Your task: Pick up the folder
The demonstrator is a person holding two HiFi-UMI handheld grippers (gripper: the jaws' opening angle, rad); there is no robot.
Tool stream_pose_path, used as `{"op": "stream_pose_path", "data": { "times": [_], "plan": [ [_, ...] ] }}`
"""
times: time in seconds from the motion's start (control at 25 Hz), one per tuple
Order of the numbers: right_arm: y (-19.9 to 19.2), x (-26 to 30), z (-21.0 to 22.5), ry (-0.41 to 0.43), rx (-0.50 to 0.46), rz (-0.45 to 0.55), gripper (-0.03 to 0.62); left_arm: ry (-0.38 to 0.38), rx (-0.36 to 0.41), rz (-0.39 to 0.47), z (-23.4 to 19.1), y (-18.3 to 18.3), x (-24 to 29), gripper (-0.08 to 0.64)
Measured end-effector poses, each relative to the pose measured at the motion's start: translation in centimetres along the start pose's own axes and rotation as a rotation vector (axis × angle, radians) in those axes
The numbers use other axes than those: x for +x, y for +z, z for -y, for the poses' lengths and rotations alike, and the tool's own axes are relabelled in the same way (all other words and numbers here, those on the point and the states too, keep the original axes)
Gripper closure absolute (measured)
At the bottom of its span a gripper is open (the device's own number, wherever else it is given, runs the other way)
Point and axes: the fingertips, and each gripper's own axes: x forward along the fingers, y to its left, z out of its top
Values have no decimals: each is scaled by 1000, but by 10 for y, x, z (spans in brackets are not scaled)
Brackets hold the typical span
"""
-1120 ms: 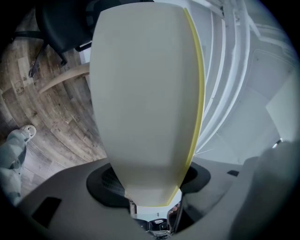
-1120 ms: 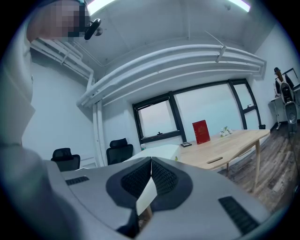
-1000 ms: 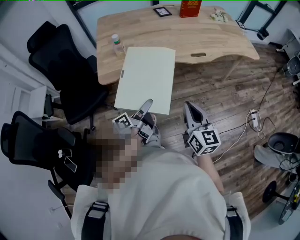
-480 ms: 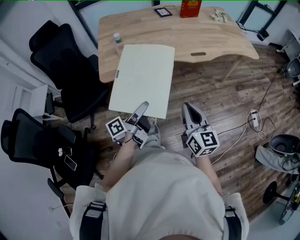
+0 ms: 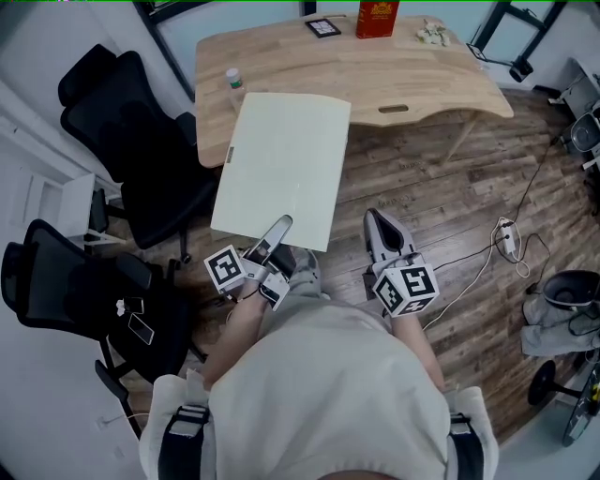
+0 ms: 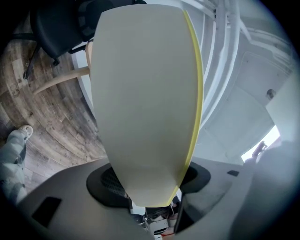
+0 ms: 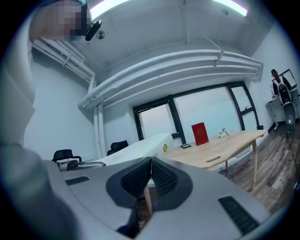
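A pale cream folder (image 5: 281,164) hangs flat in the air over the wooden floor, its far end still above the corner of the wooden table (image 5: 412,75). My left gripper (image 5: 279,226) is shut on the folder's near edge. In the left gripper view the folder (image 6: 140,93), with its yellow edge, runs straight out from between the jaws of the left gripper (image 6: 150,199). My right gripper (image 5: 377,225) stays to the right of the folder, apart from it. Its pads meet in the right gripper view (image 7: 151,168), with nothing held.
A small bottle (image 5: 234,82) stands at the table's left corner beside the folder's far end. A red box (image 5: 378,17) and a black-framed item (image 5: 323,26) sit at the table's far edge. Black office chairs (image 5: 122,131) crowd the left. Cables (image 5: 511,239) lie on the floor to the right.
The left gripper has drawn back toward the person and to the left, carrying the folder further off the table. The right gripper has barely shifted.
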Motion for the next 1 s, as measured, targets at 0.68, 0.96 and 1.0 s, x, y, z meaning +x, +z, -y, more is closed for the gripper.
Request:
{"op": "stream_pose_path", "data": {
  "times": [0.68, 0.96, 1.0],
  "plan": [
    [2, 1, -14, 28, -57, -2, 575, -6, 4, -8, 4, -1, -8, 267],
    [-1, 3, -15, 34, -53, -10, 575, -4, -2, -9, 3, 0, -8, 267],
    [-1, 3, -16, 34, -55, -11, 575, -5, -3, -9, 3, -1, -7, 267]
  ]
}}
